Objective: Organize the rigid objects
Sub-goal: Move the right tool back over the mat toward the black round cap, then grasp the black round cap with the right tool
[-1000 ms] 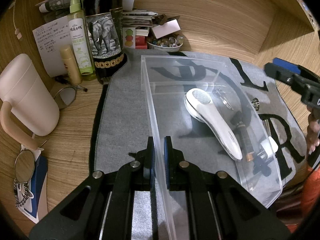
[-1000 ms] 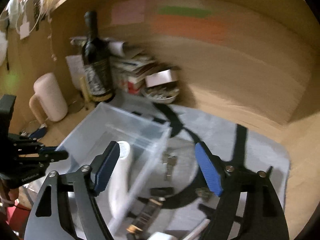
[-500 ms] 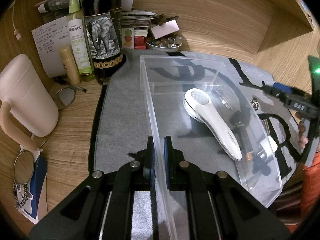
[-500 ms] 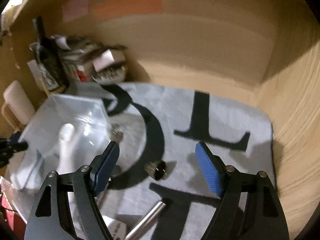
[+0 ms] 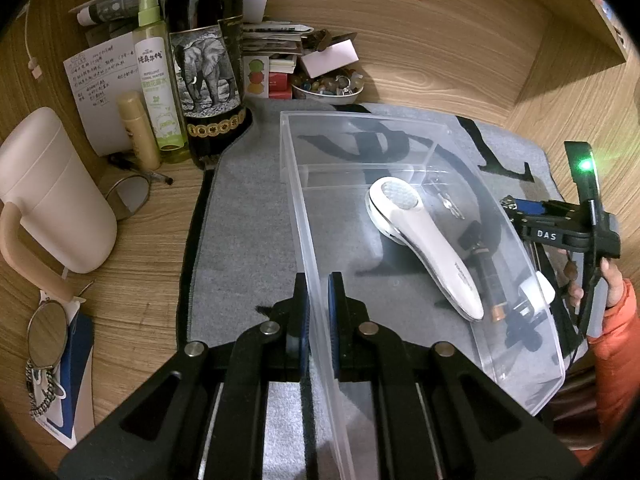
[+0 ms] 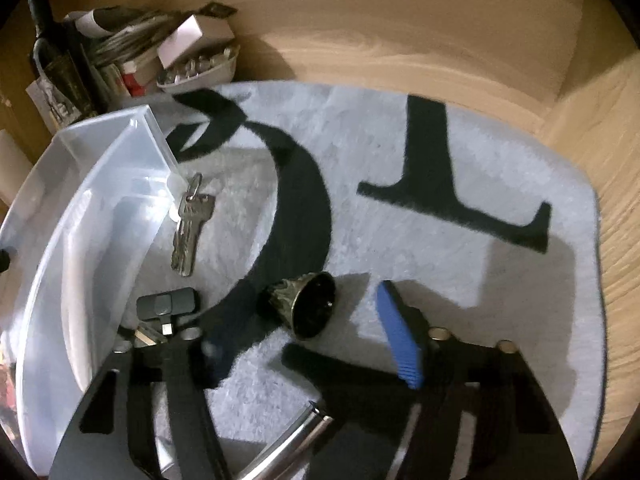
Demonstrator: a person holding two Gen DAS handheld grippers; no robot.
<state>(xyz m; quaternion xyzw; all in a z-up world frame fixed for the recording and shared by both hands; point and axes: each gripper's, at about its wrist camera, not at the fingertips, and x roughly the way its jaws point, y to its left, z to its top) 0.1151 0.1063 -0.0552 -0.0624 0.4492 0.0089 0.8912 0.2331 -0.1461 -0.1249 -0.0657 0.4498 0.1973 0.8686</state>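
Note:
My left gripper [image 5: 318, 312] is shut on the near wall of a clear plastic bin [image 5: 304, 216] that stands on the grey mat. A white handheld lint shaver [image 5: 424, 240] lies inside the bin. My right gripper [image 6: 308, 344] is open and hovers low over a small dark brass bell [image 6: 308, 308] lying on its side on the mat. A bunch of keys [image 6: 190, 224] and a small grey remote [image 6: 166, 304] lie beside the bin's outer wall [image 6: 100, 208]. A metal tube [image 6: 288, 440] lies under the right gripper. The right gripper also shows in the left wrist view [image 5: 520, 210].
A grey mat with black letters [image 6: 460, 240] covers the wooden desk. A wine bottle [image 5: 206, 60], spray bottle [image 5: 156, 84], pink jug [image 5: 52, 200], bowl of trinkets [image 5: 328, 84], eyeglasses [image 5: 128, 196] and a mirror [image 5: 46, 332] crowd the left and back.
My right gripper swung right and dropped low toward the mat, now over the bell. The left gripper kept its hold on the bin wall and stayed still.

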